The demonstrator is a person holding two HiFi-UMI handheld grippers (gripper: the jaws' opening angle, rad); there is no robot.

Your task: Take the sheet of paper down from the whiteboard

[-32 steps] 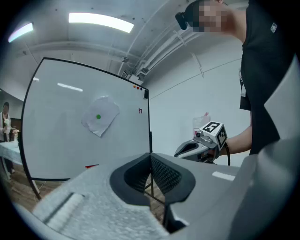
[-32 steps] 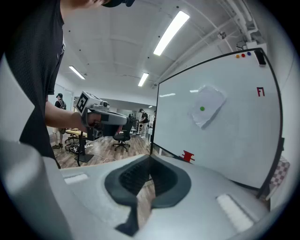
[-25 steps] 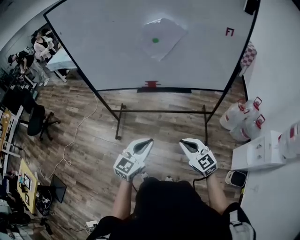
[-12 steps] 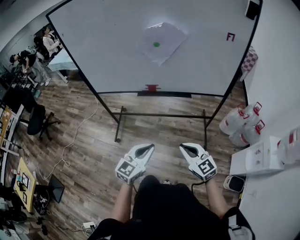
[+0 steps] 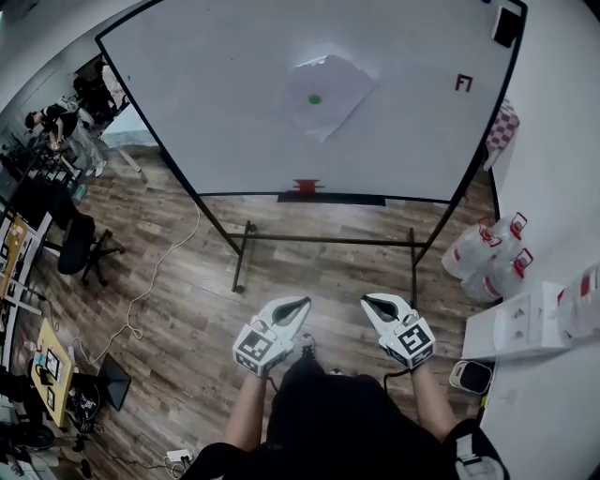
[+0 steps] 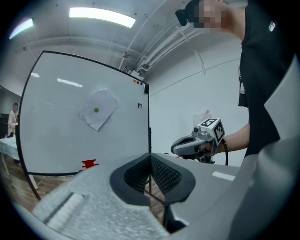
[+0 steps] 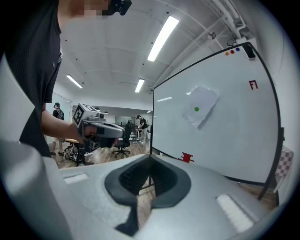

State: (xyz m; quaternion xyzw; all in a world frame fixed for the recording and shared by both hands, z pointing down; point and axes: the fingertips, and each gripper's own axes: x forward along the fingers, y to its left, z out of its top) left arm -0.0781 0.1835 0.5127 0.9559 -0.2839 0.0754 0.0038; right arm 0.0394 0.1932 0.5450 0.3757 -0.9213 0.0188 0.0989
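**Whiteboard**: large, black frame, on a stand. The stand's crossbar and legs sit on the wood floor, btw person and board.

**Sheet of paper**: white, crumpled, hangs skew on the board, upper ctr-right. A green round magnet sits near the sheet's ctr. Not taken down; well apart from both tongs.

**Also on board:**
- red item on the bottom ledge, below the sheet
- red mark to the right of the sheet
- black block at the top right corner

**Left tongs**: closed, pads meet at the tips, nothing gripped. Held low in front of the person, pointing toward the board.

**Right tongs**: same, closed and empty. Beside the left tongs, with a gap btw them.

**Containers:**
- two white jugs w/ red caps, on the floor just right of the stand's right leg; contents can't tell
- white box on the white surface at far right; inside not visible

**Other:**
- chequered cloth by the board's right edge
- black office chair at left
- white cable trailing over the floor
- small dark-topped device on the floor near the surface
- people at far left, past the board's edge
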